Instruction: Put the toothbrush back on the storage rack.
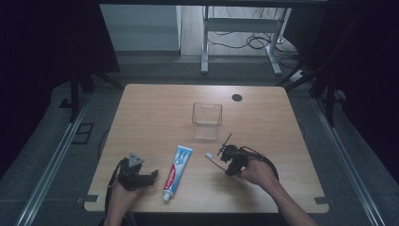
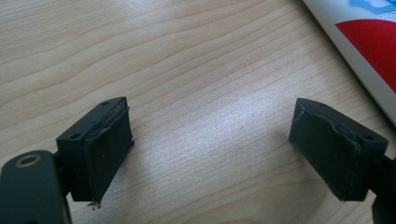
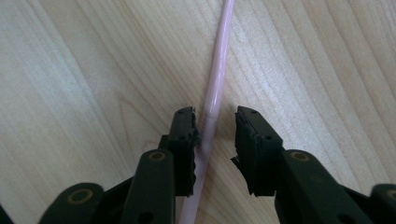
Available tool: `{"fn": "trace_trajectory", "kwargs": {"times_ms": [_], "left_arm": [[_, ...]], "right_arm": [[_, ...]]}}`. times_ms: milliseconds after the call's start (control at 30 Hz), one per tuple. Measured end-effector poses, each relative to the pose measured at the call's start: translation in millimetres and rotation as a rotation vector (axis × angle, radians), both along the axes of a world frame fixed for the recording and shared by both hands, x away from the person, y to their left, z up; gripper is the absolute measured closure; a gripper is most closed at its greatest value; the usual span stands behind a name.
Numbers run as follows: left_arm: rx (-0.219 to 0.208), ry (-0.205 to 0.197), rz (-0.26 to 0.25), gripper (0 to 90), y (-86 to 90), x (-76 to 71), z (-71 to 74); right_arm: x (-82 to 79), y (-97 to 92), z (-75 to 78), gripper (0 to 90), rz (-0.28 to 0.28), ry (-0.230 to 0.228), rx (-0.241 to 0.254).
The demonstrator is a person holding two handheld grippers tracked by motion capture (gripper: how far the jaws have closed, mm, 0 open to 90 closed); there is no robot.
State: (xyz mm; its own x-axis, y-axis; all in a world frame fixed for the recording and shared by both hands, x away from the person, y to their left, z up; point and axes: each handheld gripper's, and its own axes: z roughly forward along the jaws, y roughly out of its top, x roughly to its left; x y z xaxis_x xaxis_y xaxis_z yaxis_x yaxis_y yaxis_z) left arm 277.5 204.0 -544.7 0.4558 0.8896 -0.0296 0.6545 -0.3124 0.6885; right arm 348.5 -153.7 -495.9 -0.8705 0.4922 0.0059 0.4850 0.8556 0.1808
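A pink toothbrush (image 1: 211, 157) lies flat on the wooden table (image 1: 150, 113), right of a red, white and blue toothpaste tube (image 1: 176, 172). My right gripper (image 1: 223, 158) sits low over the toothbrush. In the right gripper view the pink handle (image 3: 218, 70) runs between the narrowly parted jaws of the right gripper (image 3: 217, 116). One pad touches the handle and a gap remains at the other. My left gripper (image 1: 151, 177) rests left of the tube. In its own view the left gripper (image 2: 210, 116) stands wide open over bare wood, with the tube (image 2: 369, 46) at the upper right.
A clear square container (image 1: 207, 120) stands upright behind the toothbrush, near the table's middle. A black round hole (image 1: 237, 98) sits near the far edge. Dark curtains and metal rails flank the table.
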Motion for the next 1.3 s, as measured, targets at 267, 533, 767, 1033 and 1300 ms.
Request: {"fn": "trace_trajectory", "kwargs": {"times_ms": [267, 533, 767, 1033, 1300], "left_arm": [[-0.001, 0.000, 0.000, 13.1, 0.0, 0.0, 0.0], [-0.001, 0.000, 0.000, 13.0, -0.1, 0.0, 0.0], [0.000, 0.000, 0.000, 13.0, 0.0, 0.0, 0.0], [0.000, 0.000, 0.000, 13.0, 0.0, 0.0, 0.0], [0.000, 0.000, 0.000, 13.0, 0.0, 0.0, 0.0]], "right_arm": [[0.6, 9.5, -3.3, 75.4, 0.038, 0.013, -0.042], [1.2, 11.7, -3.2, 83.0, 0.037, 0.018, -0.072], [1.1, 8.4, 4.8, 83.3, 0.000, 0.030, -0.016], [2.3, 3.6, 15.1, 83.4, -0.011, 0.031, 0.018], [4.9, -2.1, 27.8, 83.5, -0.022, 0.011, 0.078]]}}
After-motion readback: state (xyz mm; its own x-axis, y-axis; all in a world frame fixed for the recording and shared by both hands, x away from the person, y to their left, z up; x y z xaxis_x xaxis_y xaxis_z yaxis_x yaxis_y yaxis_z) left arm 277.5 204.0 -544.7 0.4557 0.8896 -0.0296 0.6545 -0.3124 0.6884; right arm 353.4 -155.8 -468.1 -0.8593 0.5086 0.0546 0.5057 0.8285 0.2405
